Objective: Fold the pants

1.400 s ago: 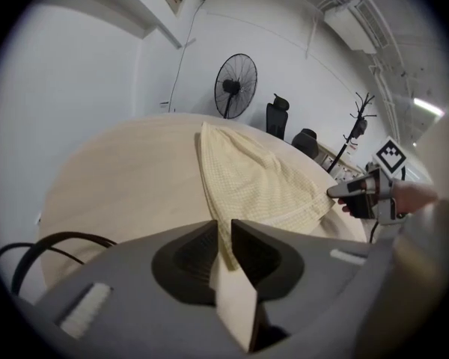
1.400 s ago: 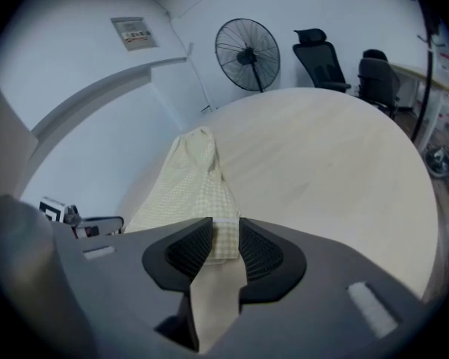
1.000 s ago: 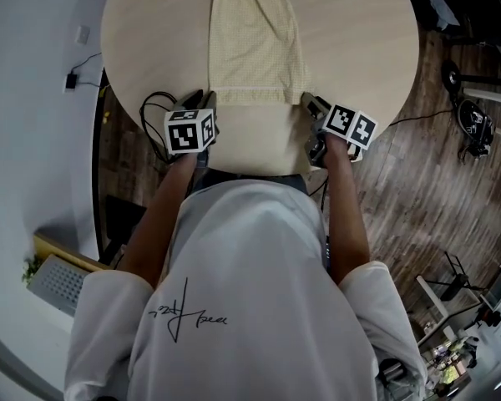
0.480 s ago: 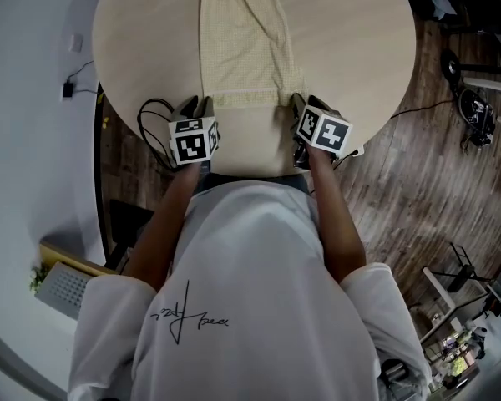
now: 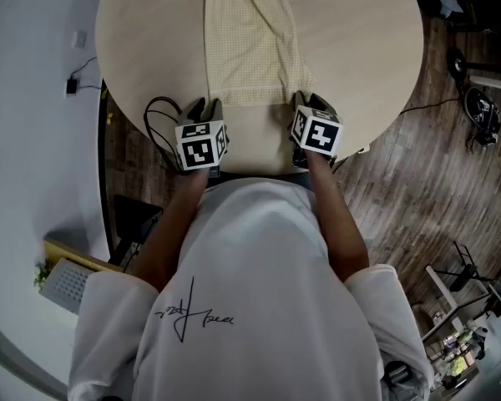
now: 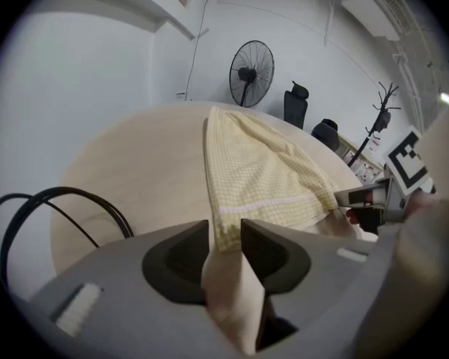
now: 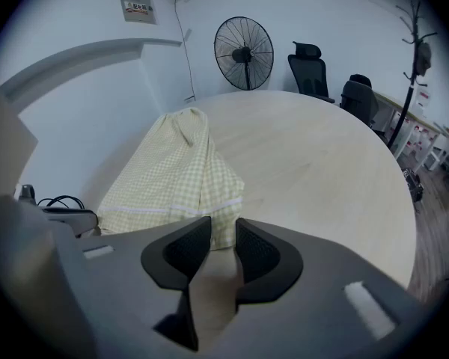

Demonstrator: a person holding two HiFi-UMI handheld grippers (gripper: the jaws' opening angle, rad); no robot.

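Pale yellow checked pants (image 5: 250, 40) lie flat and lengthwise on the round wooden table (image 5: 359, 40), with the white-stitched hem toward me. My left gripper (image 5: 207, 104) is at the hem's near left corner. In the left gripper view that corner of the pants (image 6: 262, 170) lies between the tips of the left gripper (image 6: 224, 234), whose jaws are opening. My right gripper (image 5: 306, 100) is at the hem's right corner. There the pants (image 7: 172, 178) reach into the gap of the right gripper (image 7: 222, 234), whose jaws are closing round the cloth without pressing it.
A black cable (image 5: 154, 115) loops over the table's near left edge, close to the left gripper. A standing fan (image 7: 243, 51) and office chairs (image 7: 310, 66) stand beyond the table's far side. Dark wood floor (image 5: 417, 190) lies to the right.
The right gripper has moved left to the hem's right corner and rolled, its marker cube now facing differently. The left gripper has stayed at the left corner.
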